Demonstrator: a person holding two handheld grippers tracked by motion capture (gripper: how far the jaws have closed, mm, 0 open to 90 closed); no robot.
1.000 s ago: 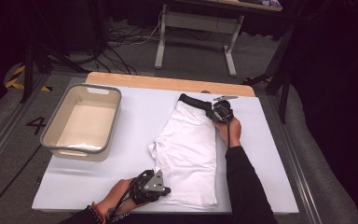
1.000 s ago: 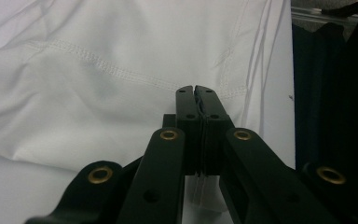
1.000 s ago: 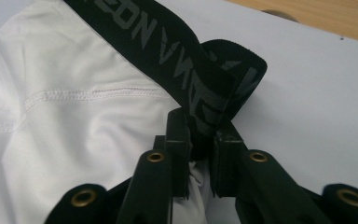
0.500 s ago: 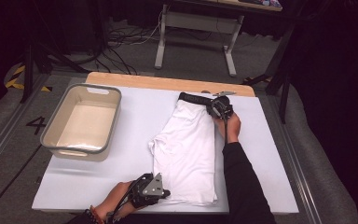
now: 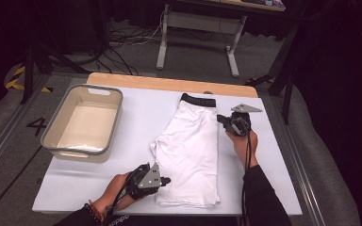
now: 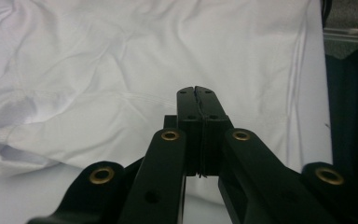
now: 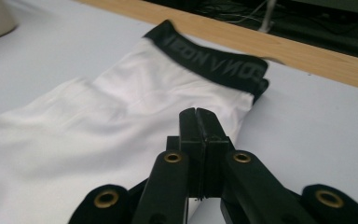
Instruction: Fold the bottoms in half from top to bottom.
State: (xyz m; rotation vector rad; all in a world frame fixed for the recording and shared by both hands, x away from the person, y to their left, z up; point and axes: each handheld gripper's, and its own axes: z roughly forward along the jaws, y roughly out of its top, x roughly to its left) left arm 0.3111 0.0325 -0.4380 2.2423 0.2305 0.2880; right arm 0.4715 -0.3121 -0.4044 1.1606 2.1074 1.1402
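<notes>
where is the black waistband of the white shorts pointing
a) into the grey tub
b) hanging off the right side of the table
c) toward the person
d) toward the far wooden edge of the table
d: in the high view the black waistband lies at the far end of the white shorts, just short of the wooden edge, well apart from the grey tub.

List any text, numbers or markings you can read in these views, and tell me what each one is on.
"4": a dark numeral on the grey floor left of the table, at.
Grey lettering on the black waistband of the white shorts: upside down in the right gripper view and too blurred to read with certainty; too small in the high view.
Yellow-and-black hazard stripes on the floor: a marking, no words.
</notes>
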